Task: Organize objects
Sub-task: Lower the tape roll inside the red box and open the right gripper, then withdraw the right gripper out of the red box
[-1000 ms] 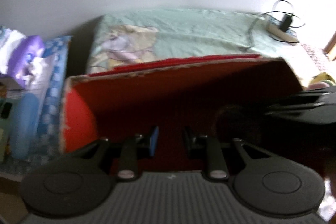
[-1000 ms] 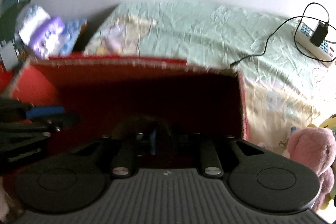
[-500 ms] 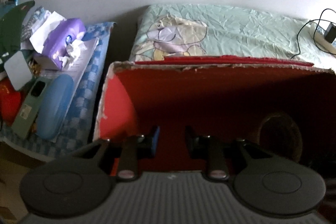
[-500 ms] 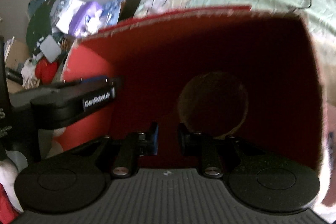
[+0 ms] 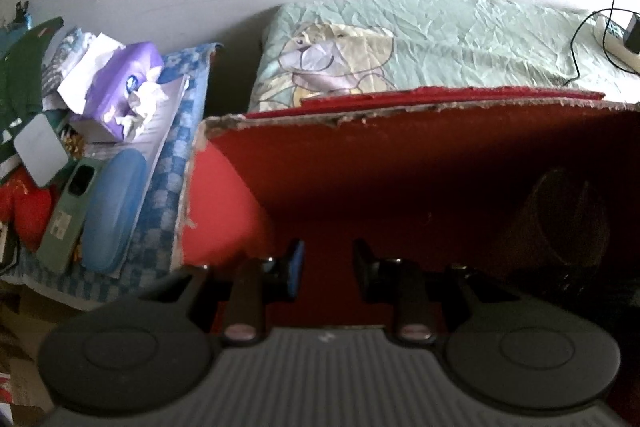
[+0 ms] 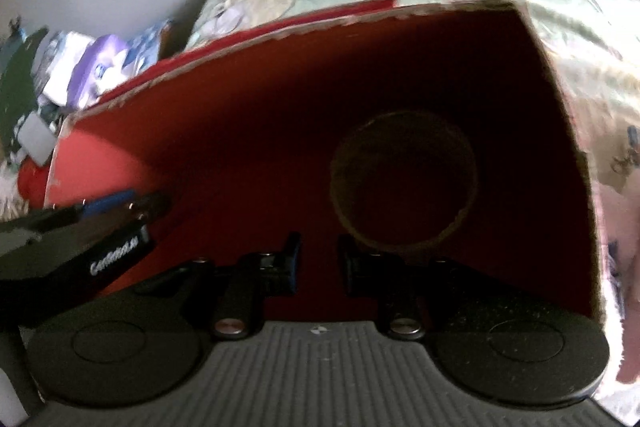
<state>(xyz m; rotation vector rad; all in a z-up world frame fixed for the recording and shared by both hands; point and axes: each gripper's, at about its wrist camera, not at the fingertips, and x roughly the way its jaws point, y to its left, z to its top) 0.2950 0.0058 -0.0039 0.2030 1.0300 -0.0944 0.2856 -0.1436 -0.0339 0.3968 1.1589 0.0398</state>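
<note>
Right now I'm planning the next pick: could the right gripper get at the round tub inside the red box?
Probably yes: the right gripper, empty, points into the open-topped red box, the round tub just beyond it, nothing between.

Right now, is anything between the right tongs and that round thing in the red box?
Nothing visible. The right tongs, empty with a small gap, point into the red box; the round thing lies just beyond. The left tongs sit off to the side.

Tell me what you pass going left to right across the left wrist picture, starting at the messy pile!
Red thing → green phone case → blue glasses case → red box → left gripper → dark round container inside the box.
</note>
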